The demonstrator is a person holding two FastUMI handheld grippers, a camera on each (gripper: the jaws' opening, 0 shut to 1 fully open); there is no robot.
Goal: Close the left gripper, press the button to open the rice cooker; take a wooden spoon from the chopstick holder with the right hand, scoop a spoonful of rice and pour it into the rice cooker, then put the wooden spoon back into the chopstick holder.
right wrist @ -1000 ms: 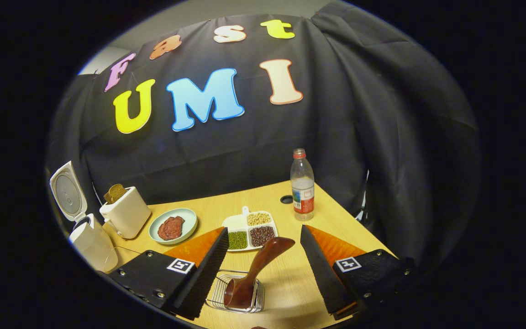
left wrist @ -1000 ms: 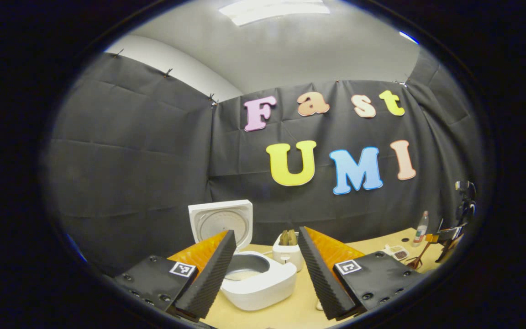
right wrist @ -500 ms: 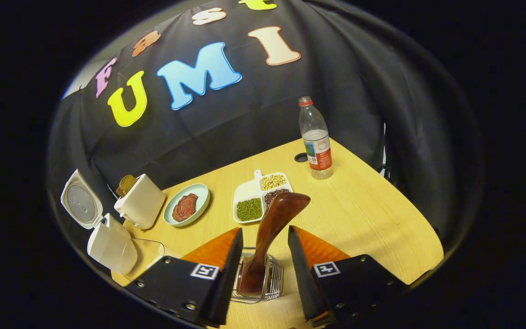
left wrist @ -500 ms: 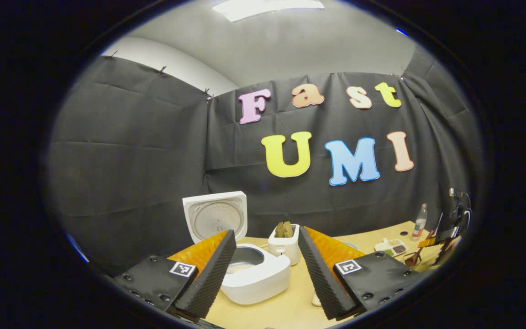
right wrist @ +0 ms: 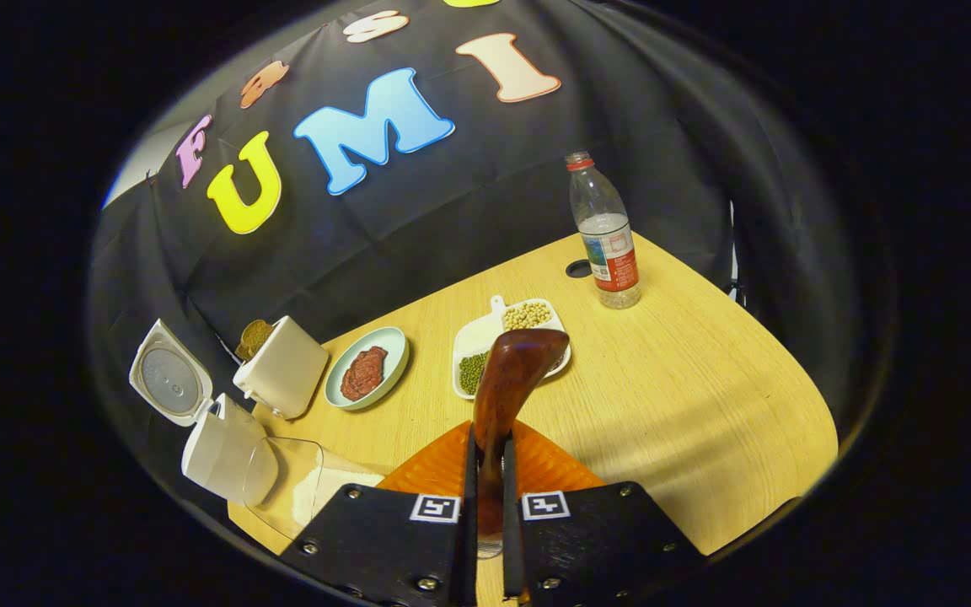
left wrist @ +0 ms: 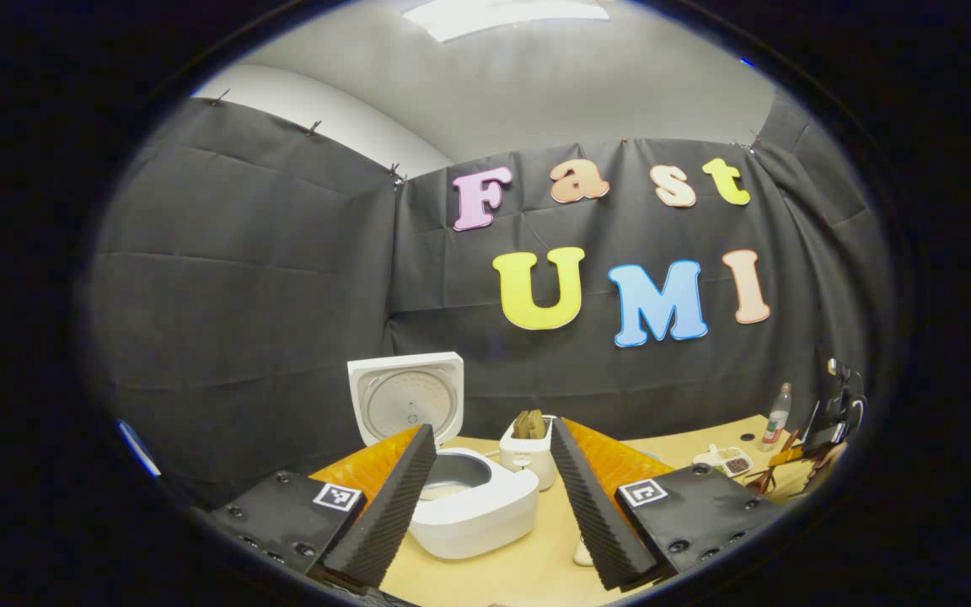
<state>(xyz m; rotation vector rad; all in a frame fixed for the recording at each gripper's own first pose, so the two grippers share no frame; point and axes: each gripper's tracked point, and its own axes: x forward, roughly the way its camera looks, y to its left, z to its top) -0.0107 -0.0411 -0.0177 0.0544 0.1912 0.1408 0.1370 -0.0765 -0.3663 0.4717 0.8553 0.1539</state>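
right gripper view: right gripper (right wrist: 485, 472) clamped on spoon (right wrist: 509, 384) handle, bowl end up, ready for lifting. left gripper (left wrist: 494, 497) open, idle near cooker (left wrist: 469, 506), lid up.

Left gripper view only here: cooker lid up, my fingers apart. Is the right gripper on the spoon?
Observer: Yes. In the right gripper view, the right gripper is shut on the wooden spoon.
Operator: What's past the spoon?
Observer: A divided dish holding green beans and pale grains, on the table.
Operator: Anything between that and the toaster?
Observer: A plate with a reddish piece of food, beside the toaster.
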